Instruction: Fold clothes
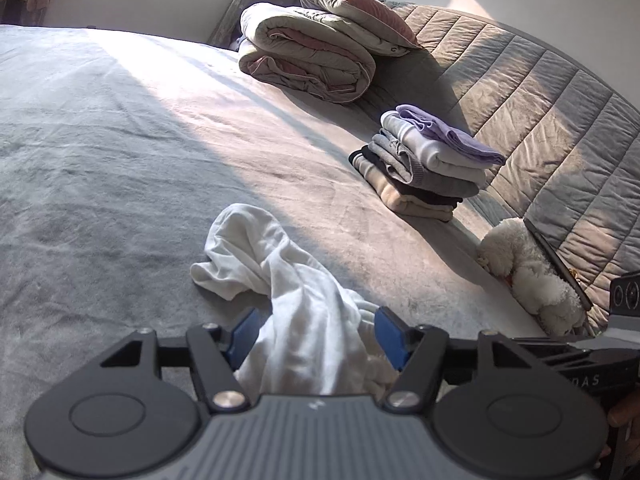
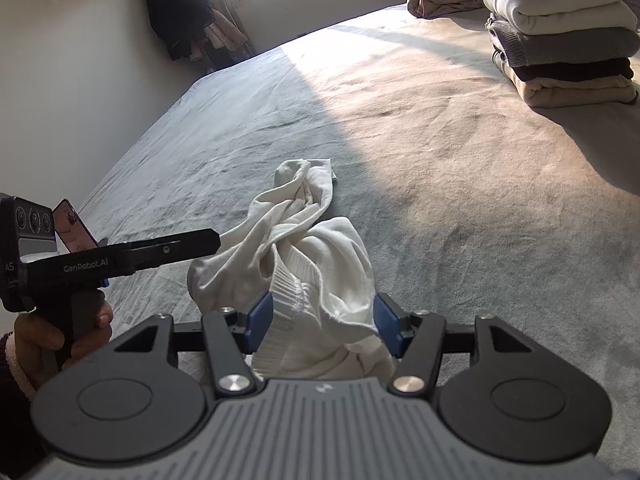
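In the left wrist view, the left gripper [image 1: 318, 334] stands wide open, its blue pads [image 1: 244, 332] on either side of a bunched white garment [image 1: 288, 280] that passes between them without being pinched; the cloth trails forward and lies crumpled on the grey bed [image 1: 120, 140]. Farther off to the right sits a stack of folded clothes [image 1: 424, 164] close to the quilted headboard [image 1: 540, 92], with a rolled duvet [image 1: 304, 60] and a pillow [image 1: 352, 12] beyond it and a white plush toy [image 1: 528, 276] against the headboard's base. In the right wrist view, the right gripper [image 2: 324, 322] is likewise spread wide, the garment's ribbed hem [image 2: 288, 300] lying loose between its pads [image 2: 260, 316]. The white garment stretches away across the bed, and the left gripper reaches its near left side from the left edge, held by a hand [image 2: 52, 340]. The folded stack sits at the upper right.
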A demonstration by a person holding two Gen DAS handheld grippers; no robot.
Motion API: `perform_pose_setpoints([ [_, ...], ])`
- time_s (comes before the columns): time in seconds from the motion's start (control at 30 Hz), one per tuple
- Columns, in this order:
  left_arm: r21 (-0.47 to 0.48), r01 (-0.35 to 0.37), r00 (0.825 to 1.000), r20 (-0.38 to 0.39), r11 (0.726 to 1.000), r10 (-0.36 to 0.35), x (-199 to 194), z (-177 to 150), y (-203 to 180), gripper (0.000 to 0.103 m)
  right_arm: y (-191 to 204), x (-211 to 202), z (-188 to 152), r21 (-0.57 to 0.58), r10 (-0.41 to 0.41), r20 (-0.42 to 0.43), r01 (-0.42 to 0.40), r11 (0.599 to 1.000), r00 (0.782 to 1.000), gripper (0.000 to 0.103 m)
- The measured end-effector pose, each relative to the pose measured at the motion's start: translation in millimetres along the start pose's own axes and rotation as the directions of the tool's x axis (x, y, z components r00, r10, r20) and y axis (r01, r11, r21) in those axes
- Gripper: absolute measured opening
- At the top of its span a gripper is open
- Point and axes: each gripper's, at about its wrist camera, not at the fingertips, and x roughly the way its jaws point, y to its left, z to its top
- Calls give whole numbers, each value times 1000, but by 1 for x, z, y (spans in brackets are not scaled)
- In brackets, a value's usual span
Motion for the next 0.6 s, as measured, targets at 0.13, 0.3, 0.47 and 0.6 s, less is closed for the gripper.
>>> perform_pose_setpoints([
  [0.13,-24,-92,994,-68,995,91,20,-2,5,61,8,14,2,-29,-21,-28,21,999,999,61],
  [0.3,-67,-82,989,-126,994,73,23,-8,18,36,7,24,5,-50,-73,-48,71,996,996,52],
  [0.47,-95,-32,983,-184,995,14,16,-14,26,23,-5,17,10,-16,-89,-24,89,996,996,6],
  [0.6,-107,14,974,-223,994,-38,7,-21,29,21,-12,5,14,-5,-144,31,144,990,989,6],
])
